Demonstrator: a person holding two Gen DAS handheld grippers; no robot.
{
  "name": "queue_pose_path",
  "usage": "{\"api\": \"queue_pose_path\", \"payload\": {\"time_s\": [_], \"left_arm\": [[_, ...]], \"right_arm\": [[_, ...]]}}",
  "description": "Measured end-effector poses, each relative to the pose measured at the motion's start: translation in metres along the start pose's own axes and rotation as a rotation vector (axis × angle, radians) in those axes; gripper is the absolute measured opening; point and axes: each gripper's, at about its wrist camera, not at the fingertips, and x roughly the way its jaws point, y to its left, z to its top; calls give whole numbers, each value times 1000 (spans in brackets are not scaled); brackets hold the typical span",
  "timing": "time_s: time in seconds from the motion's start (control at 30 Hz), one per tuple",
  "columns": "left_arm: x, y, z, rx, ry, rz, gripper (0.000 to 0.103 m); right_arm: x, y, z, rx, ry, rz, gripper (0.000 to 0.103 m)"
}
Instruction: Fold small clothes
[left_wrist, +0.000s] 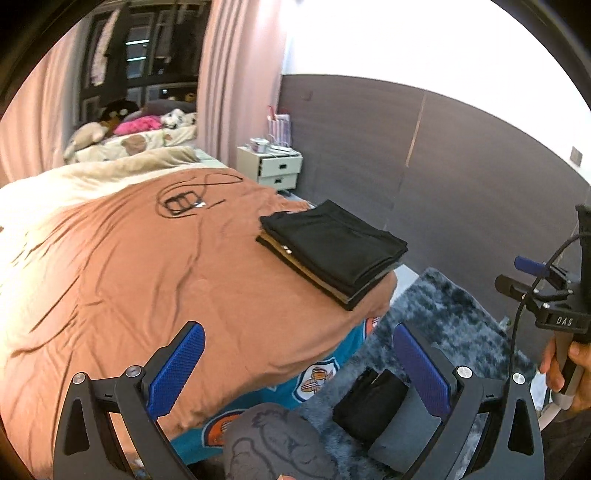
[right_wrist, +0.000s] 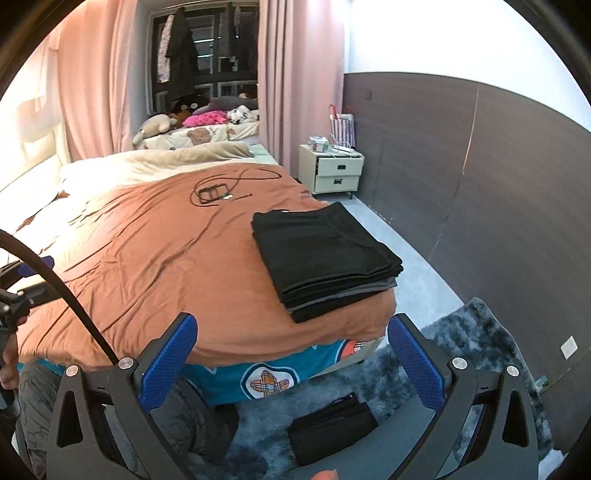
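A stack of folded dark clothes (left_wrist: 332, 251) lies at the near right corner of the bed, on the orange-brown sheet (left_wrist: 147, 266); it also shows in the right wrist view (right_wrist: 325, 254). My left gripper (left_wrist: 299, 362) is open and empty, held above the bed's near edge, short of the stack. My right gripper (right_wrist: 291, 354) is open and empty, also at the bed's near edge in front of the stack. The right gripper shows from the side in the left wrist view (left_wrist: 532, 273), held in a hand.
A black cable and strap (right_wrist: 221, 188) lie mid-bed. A black pouch (right_wrist: 332, 428) lies on the grey shaggy rug (right_wrist: 472, 339) below. A white nightstand (right_wrist: 334, 170) stands by the dark wall panel. Plush toys lie on a far bed (right_wrist: 199, 129).
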Motion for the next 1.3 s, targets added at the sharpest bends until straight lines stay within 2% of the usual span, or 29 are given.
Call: {"api": "queue_pose_path", "payload": {"time_s": [0.27,0.5,0.6,0.87,0.93,1.07,1.3], "left_arm": [[-51,27,-25,-20,-50,70,103],[-88,44,-46,-14,-95,121,103],[-100,52,-57,-16,-106,159,103],[-133,82,-90,-81,-137,173,103],[-140,88,-98,-81,-145,205,103],[-153,100,-115,-111,-158,200,103],[-170,104,-145,-99,-174,255,103]], "right_arm": [[-16,25,-19,-19,-37,12,103],[-26,34,-42,40,-62,18,103],[-30,36,-50,72,-73,24,103],[-46,60,-74,82,-108,62,103],[-48,67,-82,87,-105,83,103],[-51,74,-92,79,-100,99,103],[-61,79,-105,88,-114,126,103]]}}
